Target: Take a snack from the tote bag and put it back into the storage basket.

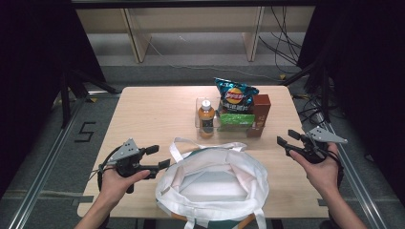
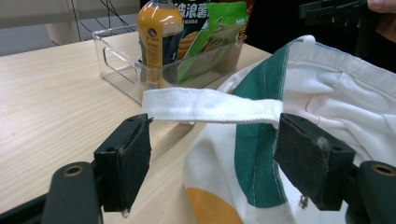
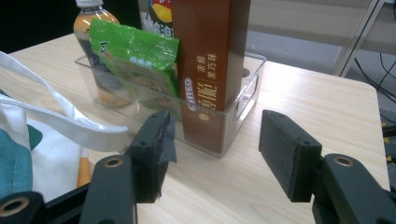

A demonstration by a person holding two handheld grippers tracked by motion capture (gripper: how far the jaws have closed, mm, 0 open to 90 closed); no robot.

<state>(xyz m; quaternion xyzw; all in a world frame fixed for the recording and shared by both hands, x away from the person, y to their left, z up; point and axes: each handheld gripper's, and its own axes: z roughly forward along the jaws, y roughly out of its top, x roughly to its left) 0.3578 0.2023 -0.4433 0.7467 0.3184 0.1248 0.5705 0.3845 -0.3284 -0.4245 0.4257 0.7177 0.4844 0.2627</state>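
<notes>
Tote bag (image 1: 215, 183): white cloth with green and orange patches, lying open-mouthed on the near edge of the wooden table (image 1: 148, 114), between the two grippers.
Bag handle (image 2: 210, 106): white strap arching from the bag's far rim; in the left gripper view it runs across just beyond the two black jaws.
Left gripper (image 1: 160, 158): just left of the bag, held in the person's left hand (image 1: 117, 183), pointing at the bag's side; jaws spread apart, nothing between the pads.
Right gripper (image 1: 288, 138): right of the bag, well apart from it, held in the right hand (image 1: 322, 171); jaws spread, gripping nothing, aimed toward the bin.
Clear plastic bin (image 1: 198, 117): behind the bag, close to its far rim.
Orange drink bottle (image 1: 206, 118): upright in the bin's left end.
Green snack packet (image 1: 236, 119): in the bin, between bottle and box.
Blue chip bag (image 1: 234, 95): standing at the back of the bin.
Brown box (image 1: 260, 114): upright at the bin's right end, farthest from the bottle.
</notes>
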